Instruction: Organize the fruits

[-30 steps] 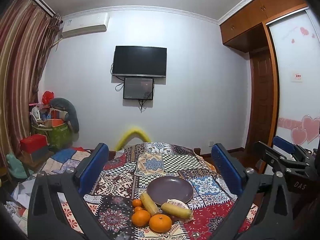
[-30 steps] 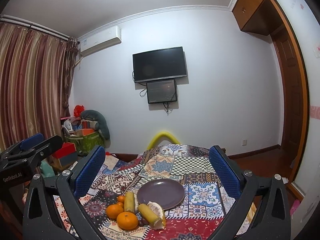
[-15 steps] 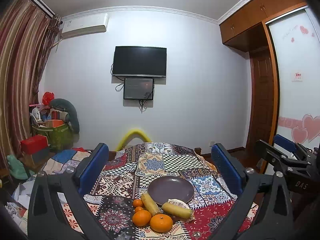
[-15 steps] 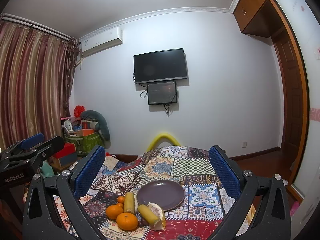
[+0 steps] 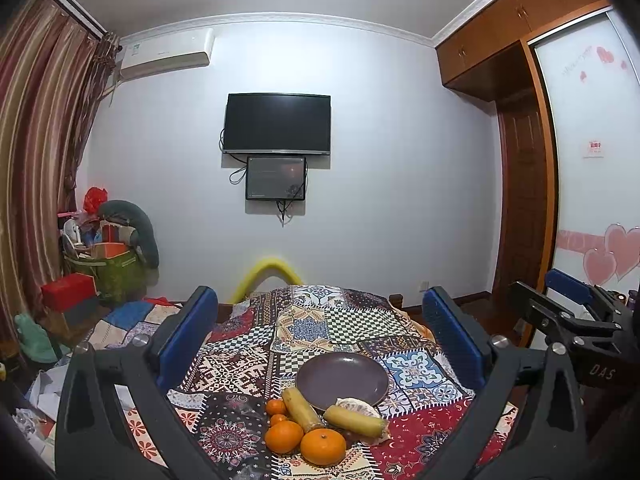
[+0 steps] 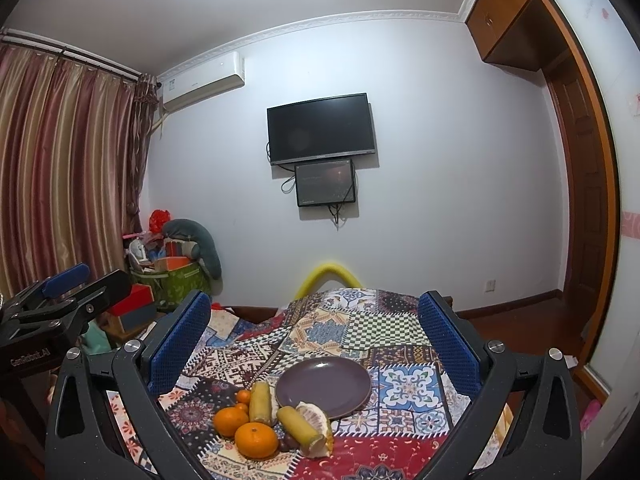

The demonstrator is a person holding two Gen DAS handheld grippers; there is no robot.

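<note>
A dark purple plate (image 5: 342, 379) (image 6: 323, 386) lies empty on a patchwork cloth. In front of it sit two large oranges (image 5: 323, 446) (image 6: 256, 439), two small ones (image 5: 276, 407), two yellow corn pieces (image 5: 302, 409) (image 6: 298, 429) and a peeled pomelo piece (image 6: 318, 418). My left gripper (image 5: 320, 336) is open and empty, held back above the near edge. My right gripper (image 6: 316, 336) is open and empty, also back from the fruit. Each gripper shows at the side of the other's view.
The patchwork cloth (image 5: 340, 320) covers a table that ends near a yellow curved tube (image 5: 268, 270). A TV (image 5: 277, 124) hangs on the far wall. Boxes and a green bag (image 5: 116, 276) stand at the left. A wooden wardrobe (image 5: 520, 184) is at the right.
Both views have shifted very slightly; the fruit and plate have not moved. Both grippers stay open.
</note>
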